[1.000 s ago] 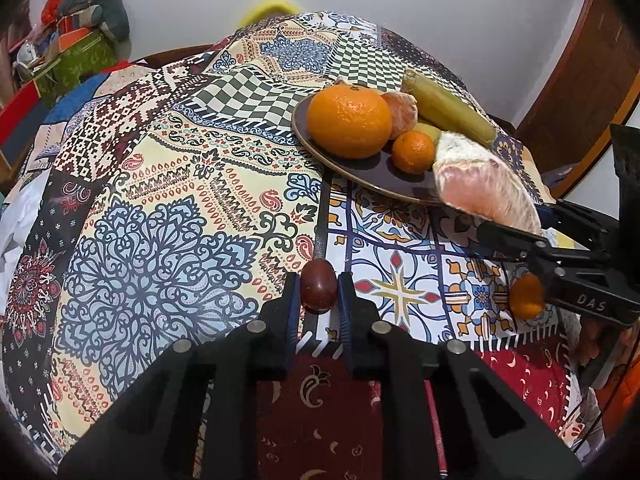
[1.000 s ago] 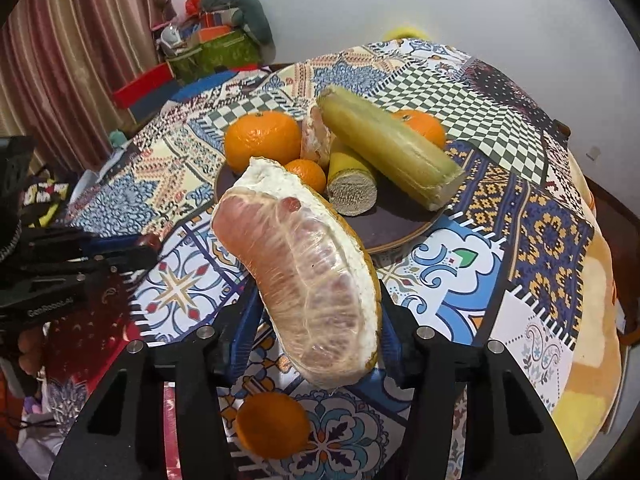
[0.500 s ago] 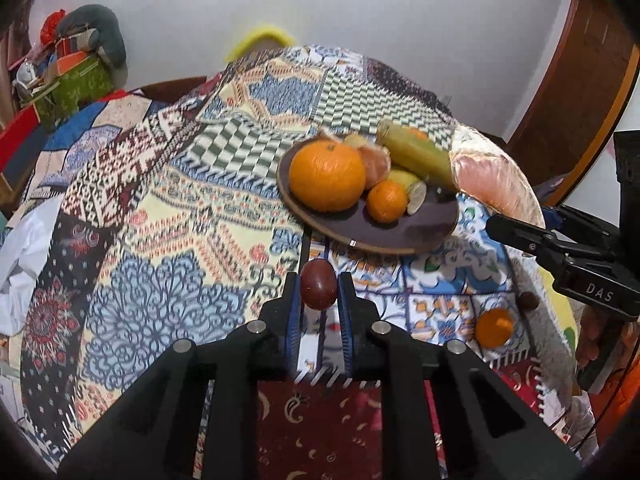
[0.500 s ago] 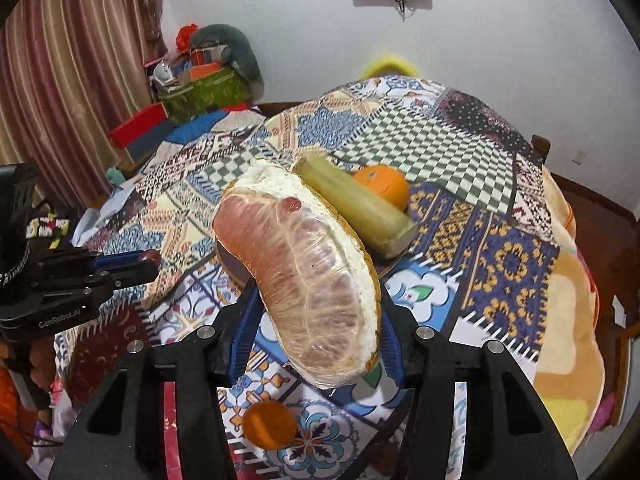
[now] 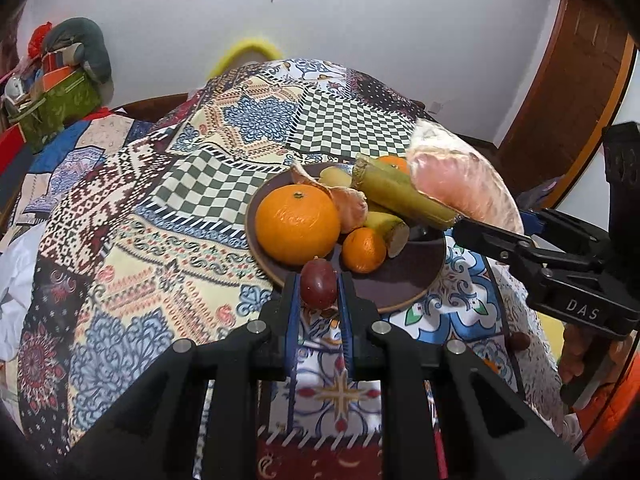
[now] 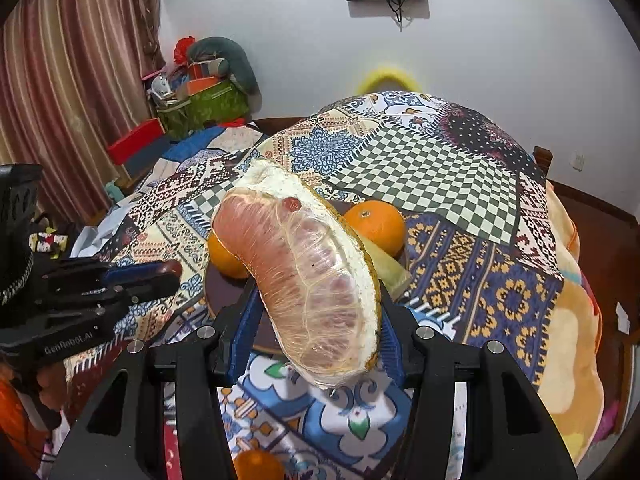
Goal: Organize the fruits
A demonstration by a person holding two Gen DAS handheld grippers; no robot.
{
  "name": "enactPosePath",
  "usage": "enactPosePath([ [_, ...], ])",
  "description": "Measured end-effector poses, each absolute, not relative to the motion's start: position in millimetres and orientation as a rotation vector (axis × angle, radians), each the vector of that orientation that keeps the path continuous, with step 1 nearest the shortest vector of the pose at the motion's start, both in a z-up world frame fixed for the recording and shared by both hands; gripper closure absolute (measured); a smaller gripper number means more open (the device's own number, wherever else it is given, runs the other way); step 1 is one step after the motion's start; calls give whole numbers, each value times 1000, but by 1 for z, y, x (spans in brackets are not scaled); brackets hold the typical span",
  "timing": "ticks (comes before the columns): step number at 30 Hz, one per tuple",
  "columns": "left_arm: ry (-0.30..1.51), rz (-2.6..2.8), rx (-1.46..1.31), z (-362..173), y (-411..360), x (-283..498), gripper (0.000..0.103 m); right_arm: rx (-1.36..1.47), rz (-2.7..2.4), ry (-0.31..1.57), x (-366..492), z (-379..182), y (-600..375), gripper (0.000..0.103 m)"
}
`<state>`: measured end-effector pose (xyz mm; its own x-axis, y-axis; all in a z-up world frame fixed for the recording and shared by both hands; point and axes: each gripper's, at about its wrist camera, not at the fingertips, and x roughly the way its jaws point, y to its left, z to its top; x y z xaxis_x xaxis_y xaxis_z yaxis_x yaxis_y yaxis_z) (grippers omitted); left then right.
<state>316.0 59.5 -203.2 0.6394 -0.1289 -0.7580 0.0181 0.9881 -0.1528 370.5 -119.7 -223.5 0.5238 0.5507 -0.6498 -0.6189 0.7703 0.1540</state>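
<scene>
My left gripper [image 5: 318,294] is shut on a small dark red fruit [image 5: 318,283], held above the near rim of the brown plate [image 5: 396,284]. On the plate lie a large orange [image 5: 297,224], a small orange [image 5: 363,250], a peeled citrus piece [image 5: 352,208] and green-yellow stalks [image 5: 400,196]. My right gripper [image 6: 316,320] is shut on a big peeled pomelo wedge [image 6: 304,280], raised over the plate's right side; the wedge [image 5: 460,184] also shows in the left wrist view. The left gripper [image 6: 160,274] appears at the left of the right wrist view.
A patchwork cloth [image 5: 160,240] covers the round table. A small orange [image 6: 258,464] lies on the cloth near the front edge, and a small dark fruit [image 5: 519,340] sits by the right edge. Bags and boxes [image 6: 200,100] pile at the back left. A person's hand [image 5: 576,356] holds the right gripper.
Both grippers have risen with their fruits, so the table and plate look smaller and farther. The plate now sits just beyond the red fruit in the left wrist view.
</scene>
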Motion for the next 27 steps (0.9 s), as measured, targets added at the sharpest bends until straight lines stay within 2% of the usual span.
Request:
enactPosePath([
  [18, 927, -102, -115, -229, 53, 345, 85, -146, 749, 789, 388, -246, -93, 53],
  [27, 954, -95, -129, -233, 58, 346, 85, -137, 759, 875, 396, -259, -90, 51],
])
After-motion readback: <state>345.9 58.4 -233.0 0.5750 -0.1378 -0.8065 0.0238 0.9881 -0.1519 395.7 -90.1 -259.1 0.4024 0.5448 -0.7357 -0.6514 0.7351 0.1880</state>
